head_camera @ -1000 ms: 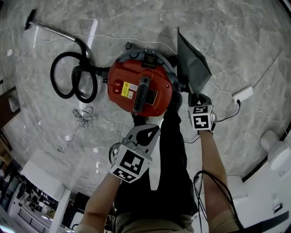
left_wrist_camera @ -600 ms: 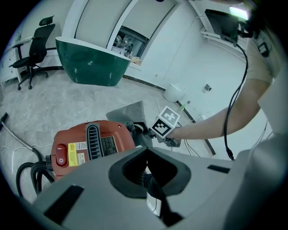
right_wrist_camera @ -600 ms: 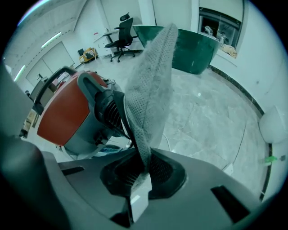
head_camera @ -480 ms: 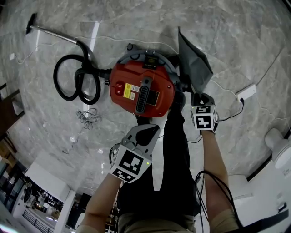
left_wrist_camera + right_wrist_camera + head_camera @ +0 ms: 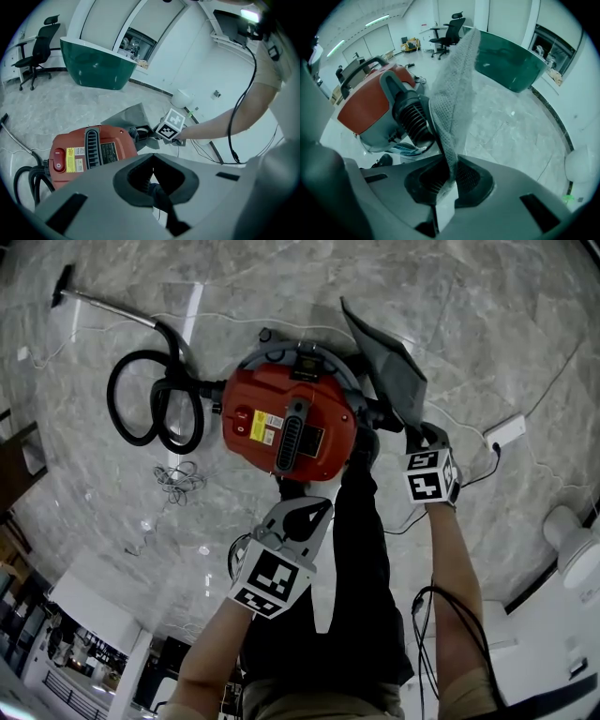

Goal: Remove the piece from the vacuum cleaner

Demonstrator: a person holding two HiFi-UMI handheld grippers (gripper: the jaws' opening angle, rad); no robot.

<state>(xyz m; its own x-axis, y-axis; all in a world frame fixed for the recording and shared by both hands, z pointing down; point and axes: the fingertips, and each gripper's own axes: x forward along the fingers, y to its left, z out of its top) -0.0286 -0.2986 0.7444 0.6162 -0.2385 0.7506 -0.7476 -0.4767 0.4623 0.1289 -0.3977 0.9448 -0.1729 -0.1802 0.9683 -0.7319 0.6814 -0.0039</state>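
Right gripper [image 5: 450, 180] jaws pinch the edge of the grey cloth bag [image 5: 454, 93]. The bag hangs off the ribbed outlet [image 5: 410, 117] of the red vacuum cleaner [image 5: 286, 423] on the floor. Left gripper [image 5: 152, 157] jaws are together, empty. Risks: thin cloth slips or tears; the unbraced vacuum drags.

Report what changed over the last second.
The right tool, shut on the grey bag, shifted slightly to the right in the head view and twisted the bag, whose top tip swung left. The grip held. The left tool and the vacuum cleaner stayed put.
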